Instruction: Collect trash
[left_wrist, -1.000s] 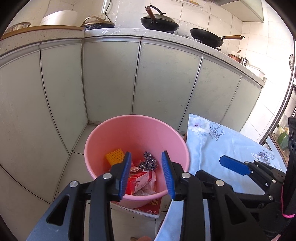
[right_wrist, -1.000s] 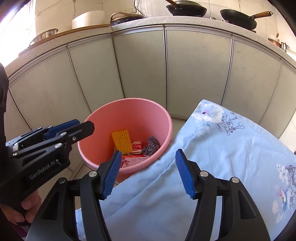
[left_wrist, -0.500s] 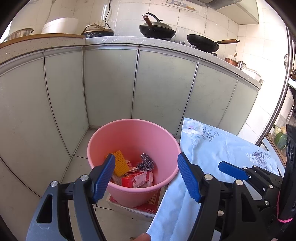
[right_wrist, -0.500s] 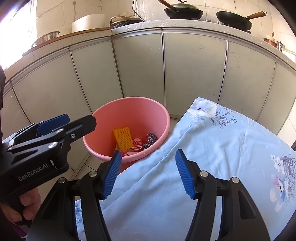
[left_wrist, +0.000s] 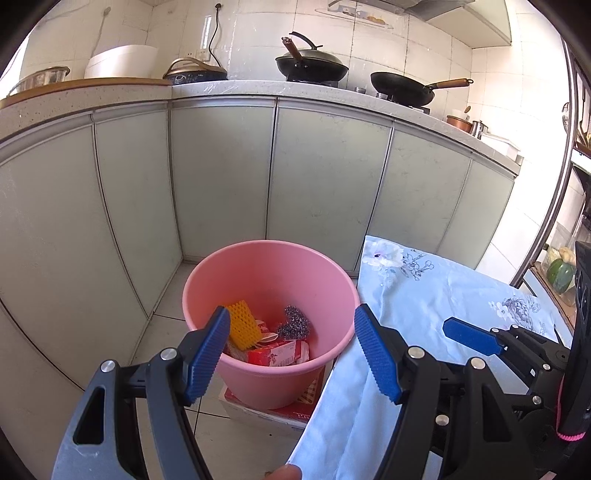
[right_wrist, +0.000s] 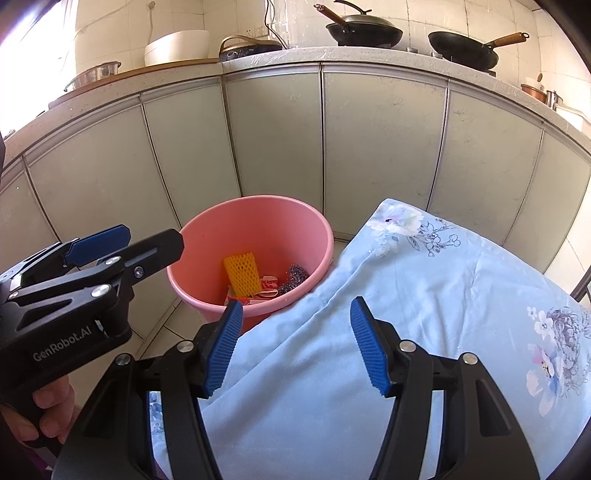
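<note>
Trash sits in the bucket; both tongs are empty

Nearest, the right gripper (right_wrist: 295, 345) hangs released over the near part of the blue floral cloth (right_wrist: 424, 295), its jaws spread wide and nothing between them. The left gripper (left_wrist: 291, 350) is likewise spread and empty, held above the near rim of the pink bucket (left_wrist: 236, 266), which stands on a flat red-and-white box (left_wrist: 266, 410) on the floor, just beside the cloth's left edge. Inside the bucket lie a yellow foam net (left_wrist: 242, 325), a steel scourer (left_wrist: 294, 322) and a red carton (left_wrist: 279, 352), so those pieces look collected. No loose trash shows on the visible cloth, though its near end is hidden behind the tools. Judging by this, the task appears close to finished. Beyond stand the grey cabinet doors (left_wrist: 221, 177) and the counter with pans (left_wrist: 402, 86).
</note>
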